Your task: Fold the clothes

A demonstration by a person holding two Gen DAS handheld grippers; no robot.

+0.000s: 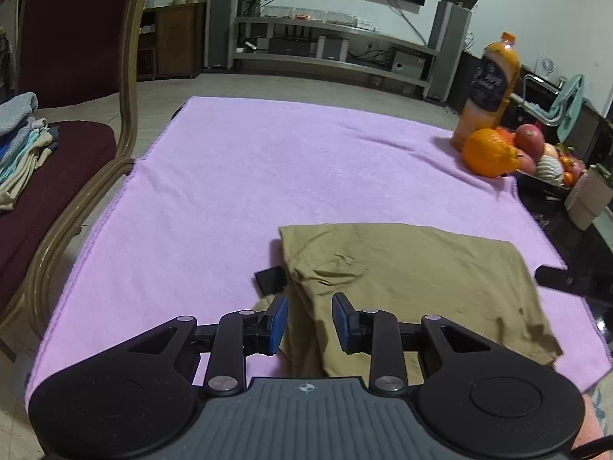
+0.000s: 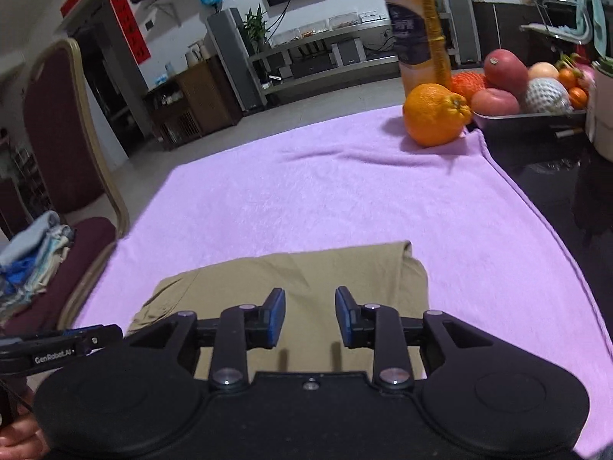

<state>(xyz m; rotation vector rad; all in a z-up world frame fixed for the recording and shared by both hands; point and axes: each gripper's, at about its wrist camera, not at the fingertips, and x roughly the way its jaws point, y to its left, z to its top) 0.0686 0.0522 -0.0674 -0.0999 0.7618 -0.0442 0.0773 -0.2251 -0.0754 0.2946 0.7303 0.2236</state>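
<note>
A khaki garment point(image 1: 413, 280) lies folded into a rough rectangle on the near part of a pink towel point(image 1: 249, 176). My left gripper point(image 1: 309, 318) is open and empty, just above the garment's left edge. My right gripper point(image 2: 310, 314) is open and empty, low over the middle of the same garment point(image 2: 299, 280). A small black tag point(image 1: 271, 280) sticks out at the garment's left side. The right gripper's tip shows at the right edge of the left wrist view point(image 1: 567, 280). The left gripper shows at the left in the right wrist view point(image 2: 57, 345).
A dark red chair point(image 1: 57, 176) at the left holds a pile of folded clothes point(image 1: 23, 142). At the far right of the towel stand an orange point(image 1: 488, 152), a juice bottle point(image 1: 488, 88) and a fruit tray point(image 2: 532, 115). The towel point(image 2: 345, 191) covers the table.
</note>
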